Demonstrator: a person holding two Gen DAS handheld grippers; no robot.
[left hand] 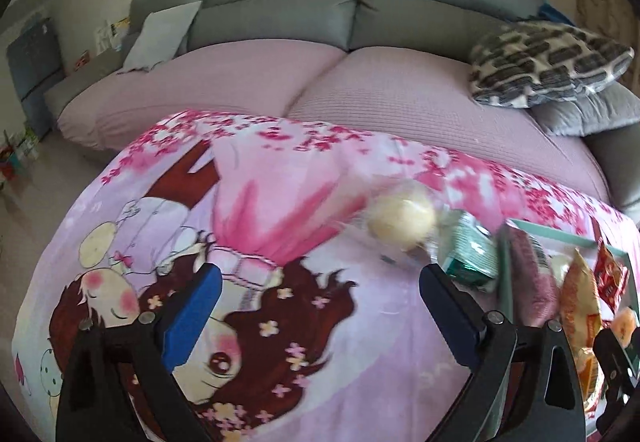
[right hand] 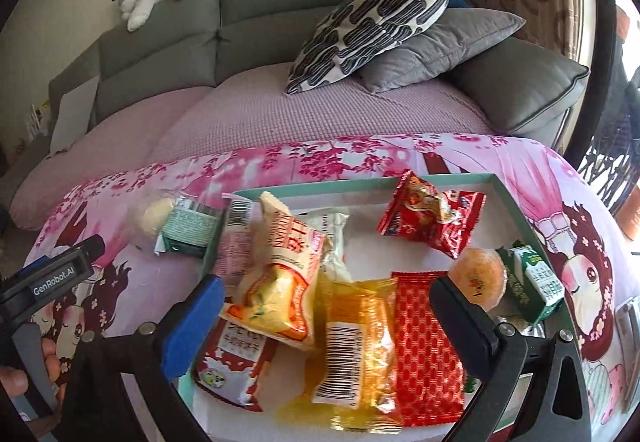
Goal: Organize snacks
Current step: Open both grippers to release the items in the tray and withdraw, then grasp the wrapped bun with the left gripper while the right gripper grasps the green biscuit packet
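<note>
Snacks first, from the left: we see one packet lying outside the tray, a clear wrapper with a pale round cake [left hand: 402, 219] at one end and a green-printed end [left hand: 470, 256] touching the tray's left wall. It rests on the cartoon blanket [left hand: 280, 322] over the bench. Its long axis runs left to right, cake end away from the tray.

Our left gripper [left hand: 320, 306] hovers over the blanket, fingers wide apart and holding nothing. That stray packet sits ahead and to the right of them, just past the right finger [left hand: 452, 316], so we judge the left hand the nearer one for it.

Moving right, the teal tray [right hand: 516, 213] holds the pile: a yellow-and-red packet [right hand: 280, 274], an orange translucent one [right hand: 356, 346], a red patterned one [right hand: 426, 342], a crinkled red packet [right hand: 432, 217]. Our right gripper [right hand: 326, 322] hangs above them, fingers spread and empty. An orange jelly cup [right hand: 478, 276] sits near its right finger, a green carton [right hand: 532, 282] just beside that.
</note>
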